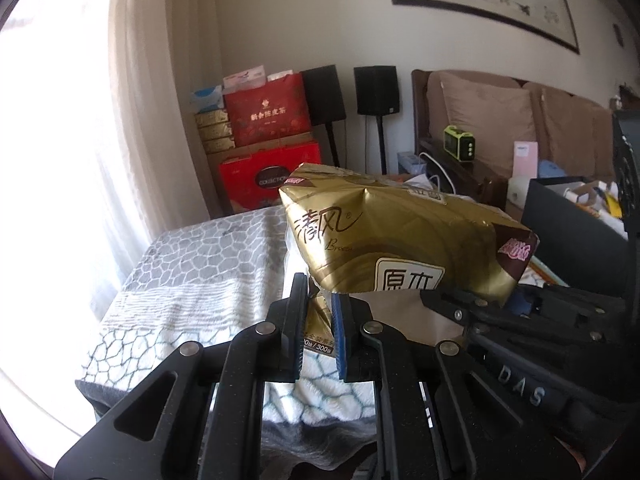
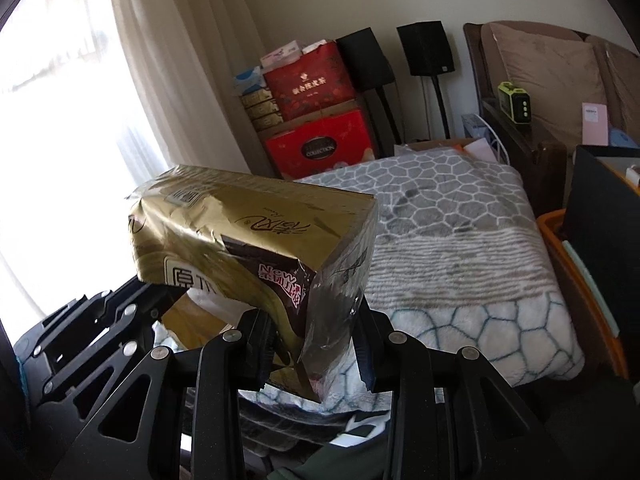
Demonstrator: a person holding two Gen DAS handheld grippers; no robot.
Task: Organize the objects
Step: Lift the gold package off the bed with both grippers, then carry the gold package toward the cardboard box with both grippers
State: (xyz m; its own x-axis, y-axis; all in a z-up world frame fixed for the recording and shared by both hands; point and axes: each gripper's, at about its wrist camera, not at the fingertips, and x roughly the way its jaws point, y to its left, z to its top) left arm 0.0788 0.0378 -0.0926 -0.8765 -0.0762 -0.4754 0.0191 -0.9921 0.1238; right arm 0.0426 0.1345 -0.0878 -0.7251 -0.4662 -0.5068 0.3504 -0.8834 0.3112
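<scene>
Gold tissue pack point(image 1: 394, 236) up in the air over the blanket-covered bed point(image 1: 200, 288), carried two-handed. Left tool point(image 1: 318, 332) pinched narrow on one corner fold, right tool point(image 2: 316, 340) clamped wider across the other end, likely keeping it level.

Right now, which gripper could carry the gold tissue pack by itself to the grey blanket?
Probably the right gripper. Its jaws clamp a whole end of the gold tissue pack. The left gripper only pinches a thin fold of wrapper. The grey blanket lies ahead.
</scene>
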